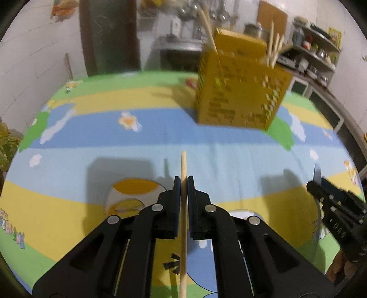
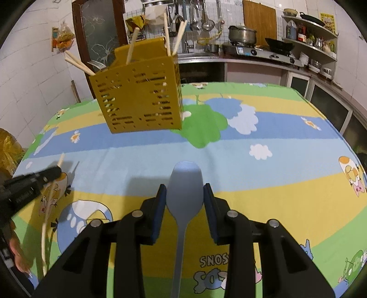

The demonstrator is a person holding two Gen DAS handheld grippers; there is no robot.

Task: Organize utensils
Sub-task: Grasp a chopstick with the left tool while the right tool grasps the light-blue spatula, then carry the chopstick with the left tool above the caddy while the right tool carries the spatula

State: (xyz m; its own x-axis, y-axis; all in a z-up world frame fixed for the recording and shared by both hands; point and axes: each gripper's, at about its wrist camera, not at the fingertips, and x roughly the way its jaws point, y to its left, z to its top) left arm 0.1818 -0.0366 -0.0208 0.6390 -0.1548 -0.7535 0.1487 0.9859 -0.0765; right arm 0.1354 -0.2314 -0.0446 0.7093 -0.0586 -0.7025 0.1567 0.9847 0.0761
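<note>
While the left hand-held gripper [image 1: 183,183] clamps a chopstick [image 1: 183,165] | right hand-held gripper [image 2: 184,192] grips blue spoon [image 2: 184,183] | yellow caddy [image 2: 140,98] toward counter's far edge

White tiled walls [image 2: 29,75] enclose a small kitchen. A bright cartoon-printed cloth [image 2: 275,137] in blue, yellow and green covers the counter beneath the fingers. Far ahead of the fingers, a dark wooden door with frosted patterned glass [image 2: 98,39] stands at the left. To its right, ladles [image 2: 206,18] hang on the wall, beside a wooden cutting board [image 2: 259,20]. A steel pot [image 2: 243,34] and a black wok [image 2: 279,44] sit on a gas stove [image 2: 257,51]. Wall shelves [image 2: 314,32] at the far right carry bottles and jars.
</note>
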